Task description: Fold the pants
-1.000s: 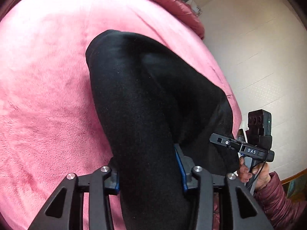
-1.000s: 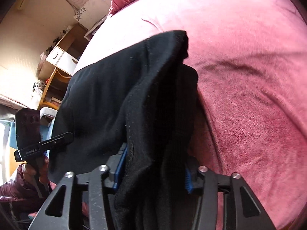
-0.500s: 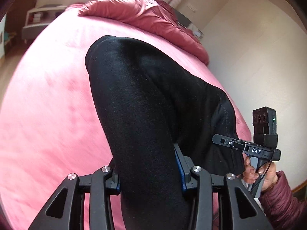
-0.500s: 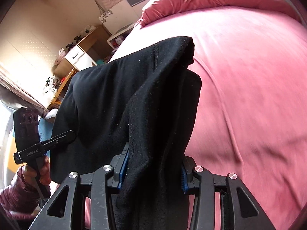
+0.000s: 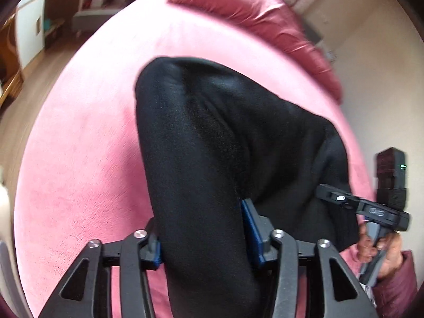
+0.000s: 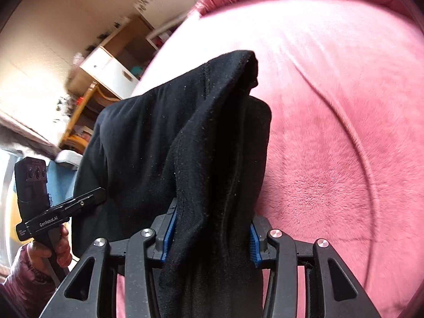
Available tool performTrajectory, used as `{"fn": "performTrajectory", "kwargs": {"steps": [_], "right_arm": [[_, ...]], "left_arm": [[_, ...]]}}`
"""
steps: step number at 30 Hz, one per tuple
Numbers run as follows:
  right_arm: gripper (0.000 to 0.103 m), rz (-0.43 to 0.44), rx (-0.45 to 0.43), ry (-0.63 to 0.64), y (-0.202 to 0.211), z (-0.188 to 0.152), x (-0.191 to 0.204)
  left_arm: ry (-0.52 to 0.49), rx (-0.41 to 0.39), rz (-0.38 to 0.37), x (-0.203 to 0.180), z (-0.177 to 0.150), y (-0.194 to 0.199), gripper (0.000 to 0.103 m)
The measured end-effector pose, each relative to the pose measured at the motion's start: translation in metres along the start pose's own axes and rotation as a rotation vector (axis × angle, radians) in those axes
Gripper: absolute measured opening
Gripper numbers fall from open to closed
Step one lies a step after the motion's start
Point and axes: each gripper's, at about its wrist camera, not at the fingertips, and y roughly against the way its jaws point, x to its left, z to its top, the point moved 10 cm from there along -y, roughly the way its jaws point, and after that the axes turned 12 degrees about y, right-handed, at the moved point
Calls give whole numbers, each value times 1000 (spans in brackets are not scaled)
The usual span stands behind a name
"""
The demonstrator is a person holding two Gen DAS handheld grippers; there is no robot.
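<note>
Both the left gripper [image 5: 202, 232] and right gripper [image 6: 210, 234] are clamped on bunched edges of the black pants [image 5: 212, 137], holding them lifted and stretched between them above the pink plush blanket [image 5: 79, 172], probably to lay one flat fold

Your left gripper [image 5: 202, 241] is black, with blue pads [image 5: 250, 228] and round silver screws [image 5: 278, 233]. Your sleeve [image 6: 23, 288] is puffy and dark red.
</note>
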Motion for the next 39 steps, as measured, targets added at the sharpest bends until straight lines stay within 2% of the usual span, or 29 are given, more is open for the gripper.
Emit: {"fn": "performTrajectory", "kwargs": {"steps": [1,3,8,11,13,17,21,25,33,39], "right_arm": [[53,-6,15,-13,-12,-2,-5],[58,14,-1,-57,-25,-6,-14],[60,39,-33,-64,-28,-3,-13],[66,26,-30,-75,-23,-5,-12],[71,-10,-32,-69,-11,-15,-11],[71,-85,-37,-46,11,-25,-13],[71,-169,-63,-36,27,-22,-11],[71,-243,-114,-47,53,-25,-5],[72,-297,-209,-42,103,-41,27],[73,-280,-227,-8,115,-58,57]], "left_arm": [[15,-2,-1,7,-1,-10,65],[51,-19,-38,13,-5,-15,68],[67,-44,-45,26,-19,-2,70],[53,-60,-10,22,-18,9,70],[32,-89,37,15,-17,17,70],[23,-156,106,3,-8,27,69],[27,-223,142,4,-15,48,69],[1,-273,147,-4,-25,66,69],[-56,-349,162,-18,-54,104,69],[-63,-380,169,-20,-75,124,69]]}}
